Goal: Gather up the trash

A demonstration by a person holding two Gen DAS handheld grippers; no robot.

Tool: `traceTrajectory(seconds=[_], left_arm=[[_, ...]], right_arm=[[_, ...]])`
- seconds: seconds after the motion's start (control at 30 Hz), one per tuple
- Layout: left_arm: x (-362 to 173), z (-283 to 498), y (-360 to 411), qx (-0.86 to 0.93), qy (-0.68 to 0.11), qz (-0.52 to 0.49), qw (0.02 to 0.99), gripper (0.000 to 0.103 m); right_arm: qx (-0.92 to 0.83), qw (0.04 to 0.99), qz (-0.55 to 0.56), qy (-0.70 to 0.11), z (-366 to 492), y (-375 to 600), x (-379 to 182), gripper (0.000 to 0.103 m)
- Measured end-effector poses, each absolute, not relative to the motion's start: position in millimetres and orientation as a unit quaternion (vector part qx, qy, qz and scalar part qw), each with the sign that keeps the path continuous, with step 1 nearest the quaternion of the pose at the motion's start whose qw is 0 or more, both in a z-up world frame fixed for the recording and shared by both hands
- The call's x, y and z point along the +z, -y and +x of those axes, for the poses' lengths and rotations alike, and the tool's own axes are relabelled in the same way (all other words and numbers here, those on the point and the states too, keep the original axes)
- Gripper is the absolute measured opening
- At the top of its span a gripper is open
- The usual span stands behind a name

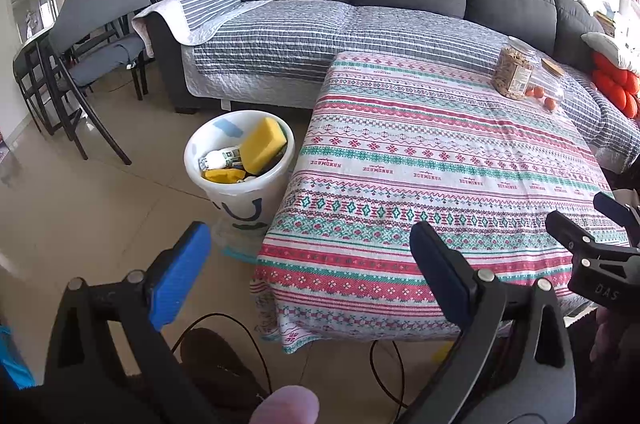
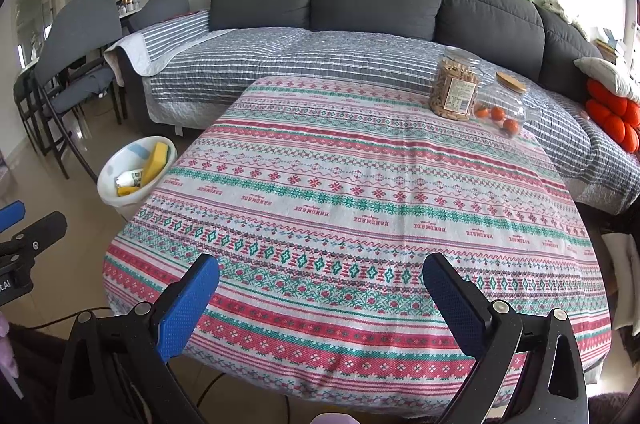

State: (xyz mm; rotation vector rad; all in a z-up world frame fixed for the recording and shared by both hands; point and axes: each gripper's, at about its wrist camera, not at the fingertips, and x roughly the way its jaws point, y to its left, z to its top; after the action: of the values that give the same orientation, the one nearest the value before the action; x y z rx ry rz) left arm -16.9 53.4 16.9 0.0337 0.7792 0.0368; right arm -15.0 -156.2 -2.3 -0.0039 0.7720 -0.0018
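I have both tongs pulled back at the near edge of the table draped in a pink, teal and white patterned cloth (image 2: 360,184), and both are spread wide with nothing between their blue pads. The left tong (image 1: 310,264) sits over the near left corner of the cloth, the right tong (image 2: 320,288) over the middle of the near edge; held apart and empty like this, I judge they are parked because no trash is left on the cloth ahead of them.

The trash itself sits ahead and left of the left tong, in the white plastic bucket with blue markings (image 1: 240,192) standing on the floor just beside the table's left side, low enough that things can drop in from the table edge. A yellow sponge block (image 1: 262,144) leans against its far rim, with a white labelled bottle (image 1: 220,158) and a flat yellow piece below it.

Far ahead and right of the right tong stand a clear jar of tan snacks (image 2: 454,90) and a clear lidded jar holding small orange fruits (image 2: 500,108), touching each other; I read them as food kept, not trash
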Motion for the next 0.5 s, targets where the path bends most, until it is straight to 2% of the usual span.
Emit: traceTrajectory(seconds=[0.5], left_arm=[[16.1, -16.6, -50.0, 0.011, -0.381, 0.020, 0.924, 0.099]], right_arm=[[-0.002, 0.926, 0.003, -0.377, -15.9, 159.7, -1.9, 0.103]])
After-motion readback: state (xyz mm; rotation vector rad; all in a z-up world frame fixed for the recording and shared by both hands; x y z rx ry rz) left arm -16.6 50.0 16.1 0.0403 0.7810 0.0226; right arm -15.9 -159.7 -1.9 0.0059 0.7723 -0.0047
